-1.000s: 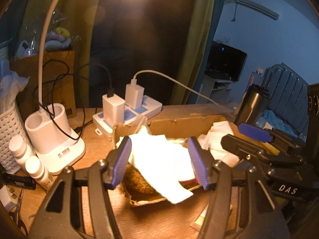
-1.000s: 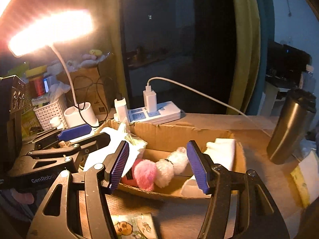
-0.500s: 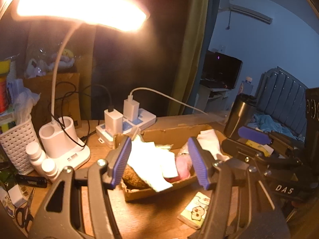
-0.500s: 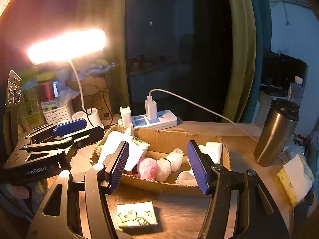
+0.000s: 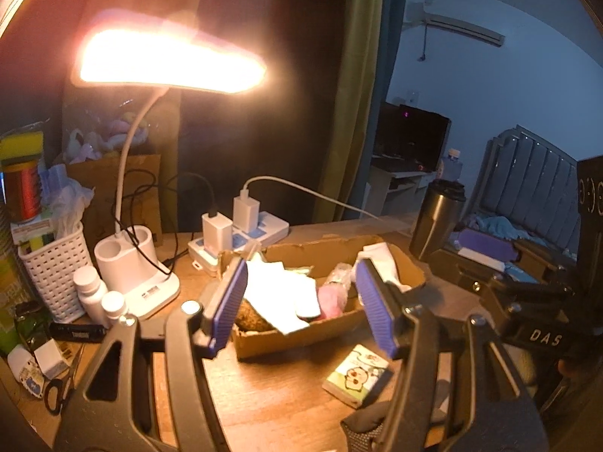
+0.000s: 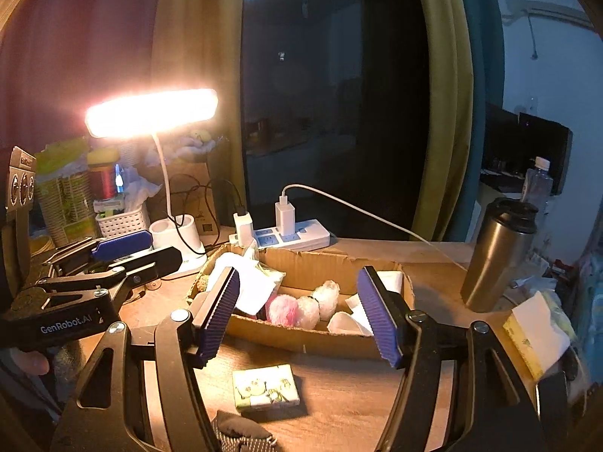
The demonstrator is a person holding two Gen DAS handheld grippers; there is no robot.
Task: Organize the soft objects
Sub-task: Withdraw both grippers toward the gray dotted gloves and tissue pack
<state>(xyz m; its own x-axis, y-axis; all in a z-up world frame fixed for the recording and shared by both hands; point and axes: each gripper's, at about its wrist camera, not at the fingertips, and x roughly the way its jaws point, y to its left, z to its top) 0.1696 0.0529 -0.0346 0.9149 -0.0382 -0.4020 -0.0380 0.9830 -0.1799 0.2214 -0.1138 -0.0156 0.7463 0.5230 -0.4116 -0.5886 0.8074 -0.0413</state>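
Above the cardboard box, both hand-held grippers gape empty

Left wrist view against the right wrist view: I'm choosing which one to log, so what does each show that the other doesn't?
Only the left wrist view shows the scissors, two white pill bottles and the padded headboard.

Only the right wrist view shows the clear water bottle and the white fluffy balls in the box.

Both show the lit desk lamp, power strip, steel tumbler, cardboard box, pink pompom and cartoon tissue pack. The left gripper and right gripper are open and empty.
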